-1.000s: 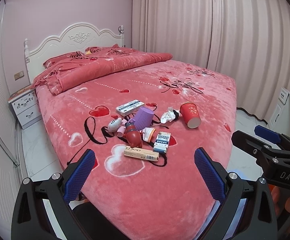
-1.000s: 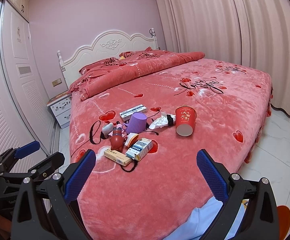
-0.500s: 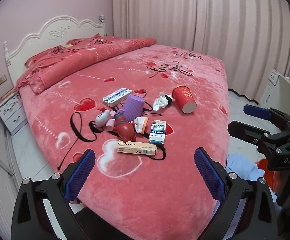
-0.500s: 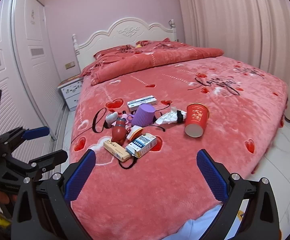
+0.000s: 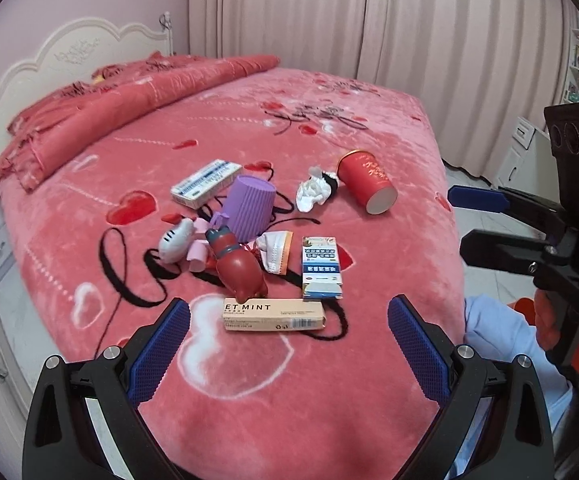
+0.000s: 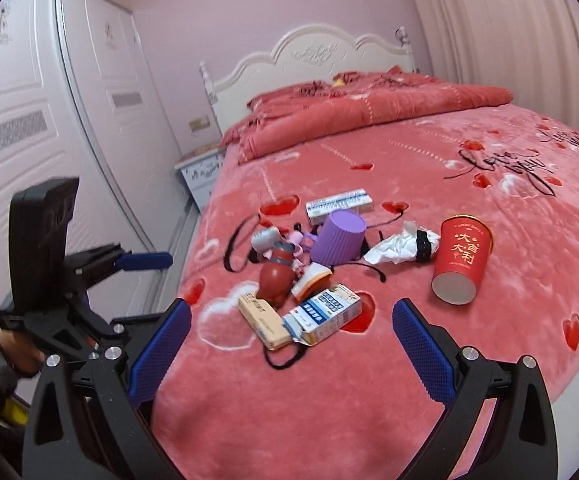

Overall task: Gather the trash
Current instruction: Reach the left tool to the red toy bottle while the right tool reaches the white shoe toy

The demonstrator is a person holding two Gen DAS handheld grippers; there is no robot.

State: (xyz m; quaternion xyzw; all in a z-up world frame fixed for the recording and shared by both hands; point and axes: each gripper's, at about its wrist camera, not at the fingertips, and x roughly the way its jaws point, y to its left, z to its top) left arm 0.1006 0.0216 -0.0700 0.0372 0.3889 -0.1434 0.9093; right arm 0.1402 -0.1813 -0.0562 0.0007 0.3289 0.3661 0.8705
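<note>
A pile of items lies on the red bed (image 5: 289,400): a tan mint box (image 5: 274,314) (image 6: 263,321), a blue-white carton (image 5: 320,266) (image 6: 323,313), a red paper cup (image 5: 366,186) (image 6: 461,257) on its side, crumpled white tissue (image 5: 311,192) (image 6: 397,247), a purple ribbed cup (image 5: 248,207) (image 6: 339,237), a flat white-blue box (image 5: 206,183) (image 6: 338,205), a folded wrapper (image 5: 276,254) and small toys (image 5: 238,267). My left gripper (image 5: 289,352) is open and empty just short of the mint box. My right gripper (image 6: 292,352) is open and empty just short of the blue-white carton.
A folded quilt (image 5: 137,100) lies by the white headboard (image 6: 321,56). A bedside cabinet (image 6: 201,172) and white wardrobe doors (image 6: 49,120) stand on the left. Curtains (image 5: 369,20) hang behind the bed. Each gripper shows in the other's view (image 5: 529,232) (image 6: 69,264).
Both grippers have moved closer to the pile on the bed. The objects have not moved. Both stay open.
</note>
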